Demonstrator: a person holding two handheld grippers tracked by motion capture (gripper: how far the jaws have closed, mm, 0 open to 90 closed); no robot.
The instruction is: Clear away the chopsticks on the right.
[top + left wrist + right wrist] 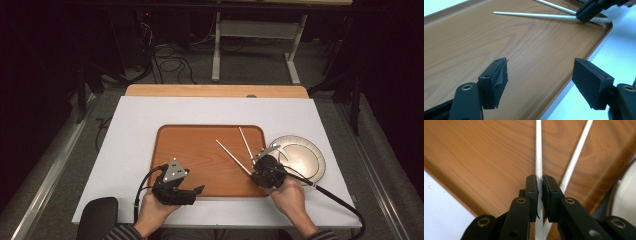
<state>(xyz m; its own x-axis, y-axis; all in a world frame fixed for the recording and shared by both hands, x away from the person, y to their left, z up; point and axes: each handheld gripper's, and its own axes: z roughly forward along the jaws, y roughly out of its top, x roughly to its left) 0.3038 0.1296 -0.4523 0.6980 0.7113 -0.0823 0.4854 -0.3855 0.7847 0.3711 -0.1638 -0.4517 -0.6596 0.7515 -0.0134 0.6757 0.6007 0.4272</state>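
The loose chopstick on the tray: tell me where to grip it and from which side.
Grip the loose chopstick near its thicker near end, by the tray's right edge, coming from above with jaws across its width. It lies flat, thin and round, so a crosswise pinch suits it. The right gripper is shut on the other chopstick; the open left gripper is free.

A tray point(200, 155) lies at the middle of the table point(135, 125). Just right of it, touching its right edge, sits a plate point(305, 159). Two chopsticks point(233, 156) lie on the tray's right part, spreading apart toward the far side. The left gripper point(192, 191) is at the tray's near left edge, the right gripper point(254, 172) at its near right corner.
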